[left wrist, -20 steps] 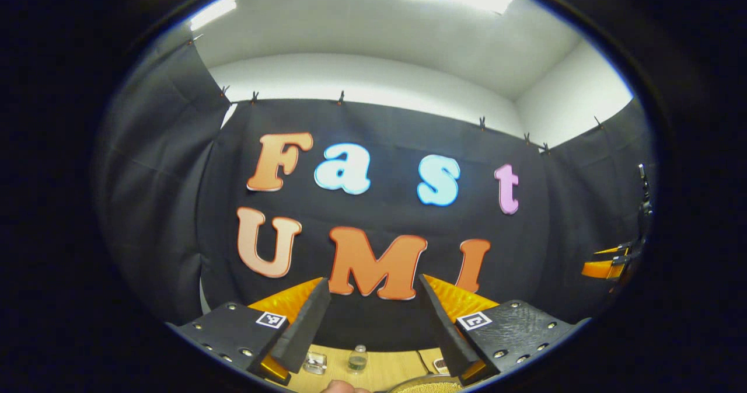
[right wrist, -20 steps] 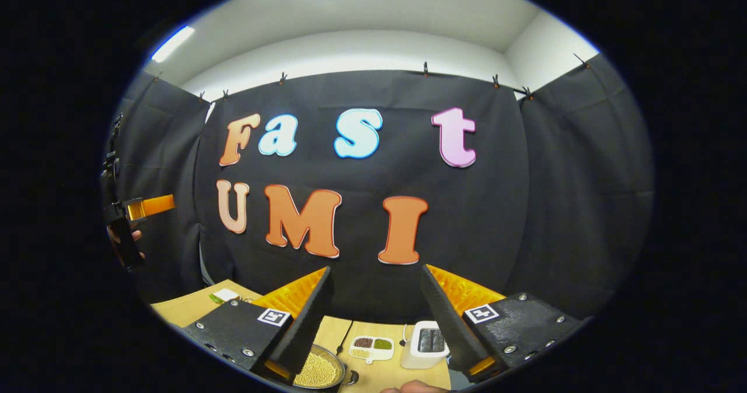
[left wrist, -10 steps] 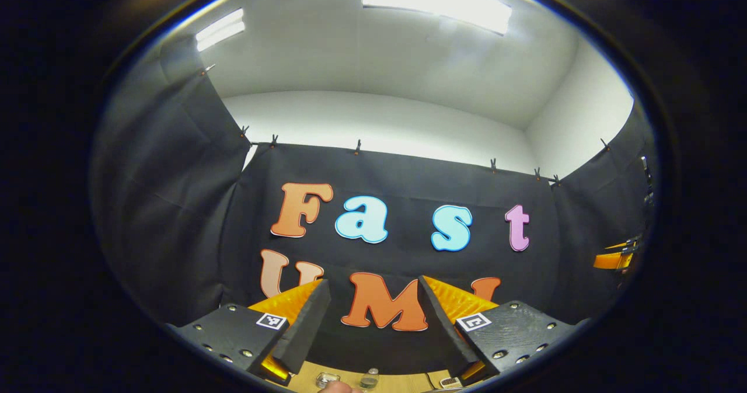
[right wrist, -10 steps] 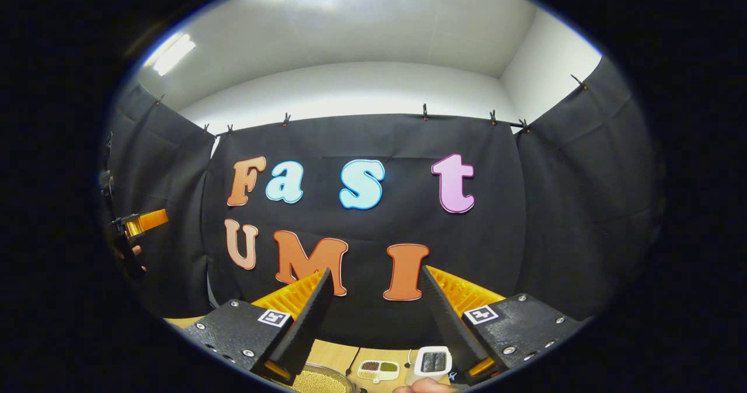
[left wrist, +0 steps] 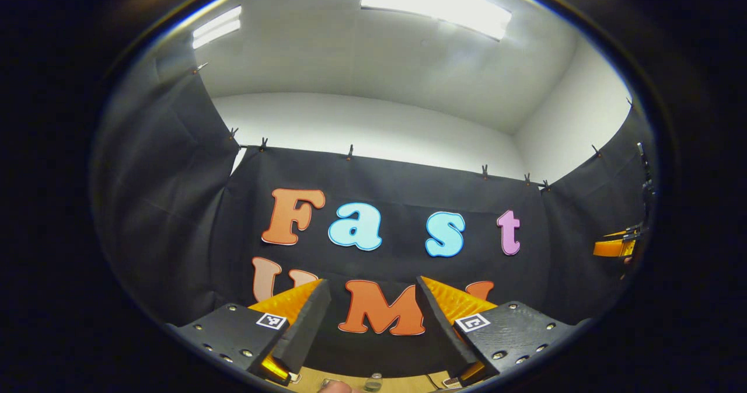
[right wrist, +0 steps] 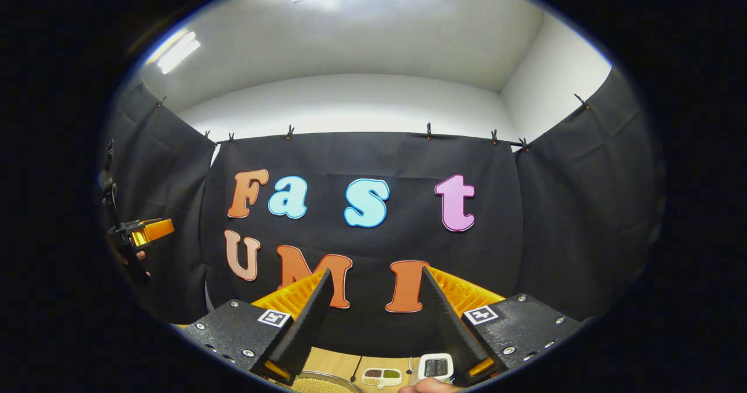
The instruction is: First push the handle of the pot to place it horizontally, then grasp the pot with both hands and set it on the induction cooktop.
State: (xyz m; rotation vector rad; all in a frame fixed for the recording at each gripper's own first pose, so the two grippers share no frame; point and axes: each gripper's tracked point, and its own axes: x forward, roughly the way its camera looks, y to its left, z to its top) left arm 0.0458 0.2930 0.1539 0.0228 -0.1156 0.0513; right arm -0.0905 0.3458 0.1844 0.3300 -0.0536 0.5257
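I hold both grippers high, jaws apart and empty. The pot (right wrist: 318,383) of grains sits on the bench (right wrist: 332,361) below my right gripper (right wrist: 373,288), left of its centre; my left gripper (left wrist: 370,296) is farther off. I cannot see its handle.

I see the pot (right wrist: 320,383) at the very bottom edge of the right gripper view, on the table (right wrist: 332,361). It is round and full of small yellowish grains.
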